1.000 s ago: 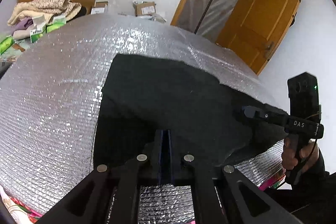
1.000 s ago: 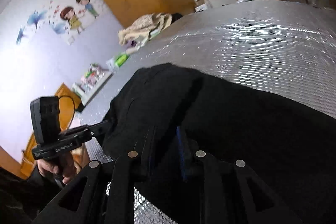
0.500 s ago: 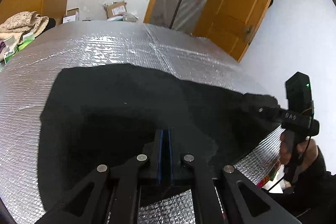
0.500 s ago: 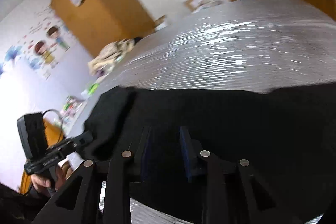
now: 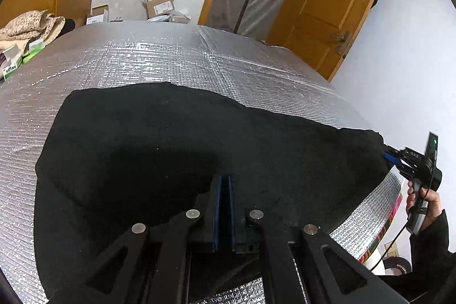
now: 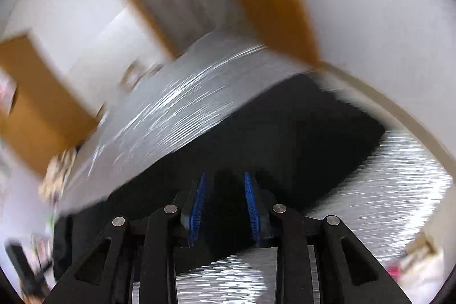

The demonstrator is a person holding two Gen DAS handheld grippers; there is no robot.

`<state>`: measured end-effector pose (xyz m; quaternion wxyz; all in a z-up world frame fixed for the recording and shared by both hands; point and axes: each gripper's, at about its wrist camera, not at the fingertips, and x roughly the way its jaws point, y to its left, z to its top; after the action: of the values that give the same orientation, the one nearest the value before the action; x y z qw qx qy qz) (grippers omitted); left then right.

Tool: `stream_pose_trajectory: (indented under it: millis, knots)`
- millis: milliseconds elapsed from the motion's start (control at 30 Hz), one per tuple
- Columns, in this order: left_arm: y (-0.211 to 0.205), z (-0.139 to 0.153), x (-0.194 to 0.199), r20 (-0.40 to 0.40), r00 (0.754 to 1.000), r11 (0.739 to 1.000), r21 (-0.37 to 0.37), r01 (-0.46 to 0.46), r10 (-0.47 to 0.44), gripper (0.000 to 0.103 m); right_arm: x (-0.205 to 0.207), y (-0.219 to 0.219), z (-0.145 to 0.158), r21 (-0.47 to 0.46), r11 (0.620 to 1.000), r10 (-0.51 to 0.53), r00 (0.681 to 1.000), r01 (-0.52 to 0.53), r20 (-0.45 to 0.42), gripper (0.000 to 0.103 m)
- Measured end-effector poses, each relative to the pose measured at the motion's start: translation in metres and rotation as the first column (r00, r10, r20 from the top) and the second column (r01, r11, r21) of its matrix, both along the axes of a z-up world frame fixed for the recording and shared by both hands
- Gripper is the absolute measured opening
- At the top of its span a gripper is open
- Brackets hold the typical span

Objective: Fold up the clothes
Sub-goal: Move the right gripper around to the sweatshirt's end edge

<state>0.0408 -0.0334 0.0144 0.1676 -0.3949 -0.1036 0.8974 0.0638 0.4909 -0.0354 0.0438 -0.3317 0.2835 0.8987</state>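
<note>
Foil-covered table (image 5: 199,59), black garment (image 5: 142,138) spread flat for folding.
L gripper (image 5: 225,184) pinched on near hem to anchor; R gripper (image 6: 225,190) opening, cloth between pads w/o grip.

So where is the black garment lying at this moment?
In the left wrist view the black garment lies spread on the silver foil-covered surface, along its near edge, in front of the wooden door.

left gripper (image 5: 224,181): jaws closed | right gripper (image 6: 224,184): jaws opening
</note>
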Motion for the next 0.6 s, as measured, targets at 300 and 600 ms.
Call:
stream_pose_trajectory:
  millis: [300, 600]
  knots:
    - [0.003, -0.003, -0.002, 0.007, 1.0, 1.0, -0.004, -0.01, 0.01, 0.004, 0.039, 0.056, -0.007, -0.014, 0.965, -0.26, 0.965, 0.26, 0.012, 0.043]
    - [0.002, -0.006, -0.001, 0.004, 1.0, 0.999, 0.023, -0.023, 0.023, 0.004, 0.009, 0.061, -0.018, 0.003, 0.962, -0.274, 0.96, 0.274, 0.059, 0.044]
